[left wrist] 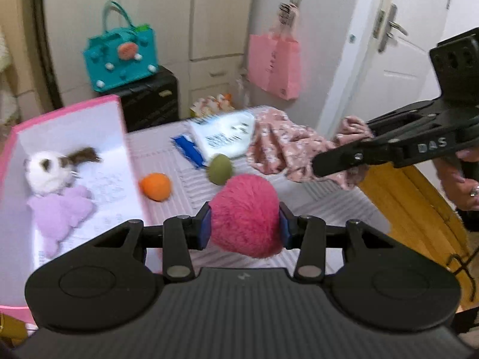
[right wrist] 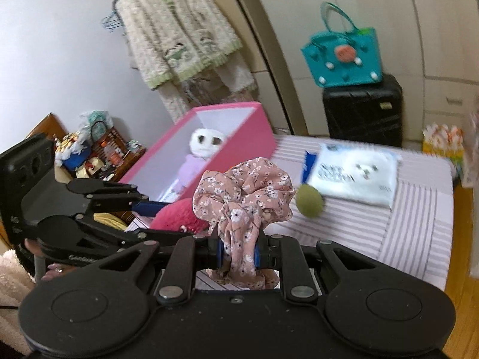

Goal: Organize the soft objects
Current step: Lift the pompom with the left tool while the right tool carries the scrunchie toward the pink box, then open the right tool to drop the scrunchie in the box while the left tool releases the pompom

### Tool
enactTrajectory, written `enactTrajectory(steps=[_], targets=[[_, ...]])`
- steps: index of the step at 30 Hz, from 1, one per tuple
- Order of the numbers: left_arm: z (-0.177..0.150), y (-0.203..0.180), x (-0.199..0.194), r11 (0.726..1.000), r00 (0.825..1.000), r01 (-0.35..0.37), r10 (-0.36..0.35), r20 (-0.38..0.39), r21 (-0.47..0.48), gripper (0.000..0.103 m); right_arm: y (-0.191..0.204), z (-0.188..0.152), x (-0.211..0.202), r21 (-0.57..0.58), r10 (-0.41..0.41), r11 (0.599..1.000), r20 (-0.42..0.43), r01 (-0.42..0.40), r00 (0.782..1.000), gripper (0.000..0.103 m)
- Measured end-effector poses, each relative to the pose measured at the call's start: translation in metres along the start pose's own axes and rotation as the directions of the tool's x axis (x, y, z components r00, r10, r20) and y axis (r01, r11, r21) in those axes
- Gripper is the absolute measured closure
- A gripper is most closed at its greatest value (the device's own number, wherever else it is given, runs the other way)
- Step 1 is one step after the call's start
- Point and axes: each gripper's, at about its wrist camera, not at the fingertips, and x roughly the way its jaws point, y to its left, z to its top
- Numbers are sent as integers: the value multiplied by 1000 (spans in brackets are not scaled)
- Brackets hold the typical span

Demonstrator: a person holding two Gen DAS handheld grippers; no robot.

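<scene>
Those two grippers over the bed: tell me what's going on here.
A person is sorting soft things into the pink box. The left gripper is shut on a fluffy pink pom-pom; the right gripper is shut on a floral scrunchie. A white plush already lies in the box; orange and green balls remain on the bed.

Striped table (left wrist: pixel 314 206), orange ball (left wrist: pixel 155 186) (green ball (left wrist: pixel 221 165) too)

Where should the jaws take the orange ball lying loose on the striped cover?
Probably across the middle of the orange ball, coming from above: it is round and soft, so any width works. The pink box stands close on its left, so line the jaws up along that wall.
</scene>
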Motion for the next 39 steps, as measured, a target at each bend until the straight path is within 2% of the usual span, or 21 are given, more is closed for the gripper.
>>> enactTrajectory(steps=[6, 10, 14, 18, 21, 29, 32, 36, 39], targets=[[4, 36, -29, 996, 997, -62, 65, 44, -59, 61, 24, 24, 17, -72, 43, 996, -24, -45, 999, 81], [-2, 66, -41, 985, 989, -125, 134, 68, -120, 61, 42, 41, 32, -127, 54, 990, -54, -61, 997, 81], [-10, 97, -38, 970, 986, -153, 162, 31, -188, 61, 64, 62, 53, -191, 55, 979, -97, -73, 994, 81], [-10, 116, -27, 966, 982, -186, 186, -17, -177, 61, 83, 85, 85, -269, 36, 960, -152, -76, 988, 81], [-7, 129, -11, 970, 983, -175, 164, -80, -167, 61, 92, 99, 117, -315, -8, 947, -204, -58, 979, 81], [5, 149, 35, 978, 972, -126, 89, -215, -164, 61, 92, 131, 204, -446, -193, 894, -279, 52, 941, 81], [11, 160, 54, 974, 964, -110, 56, -258, -198, 61, 86, 141, 236, -473, -237, 880, -340, 53, 910, 81], [17, 167, 67, 971, 961, -113, 53, -272, -212, 61, 81, 146, 269, -505, -282, 862, -406, 44, 869, 81], [18, 171, 73, 963, 962, -95, 24, -273, -251, 61, 78, 148, 283, -523, -312, 851, -426, 50, 849, 81]])
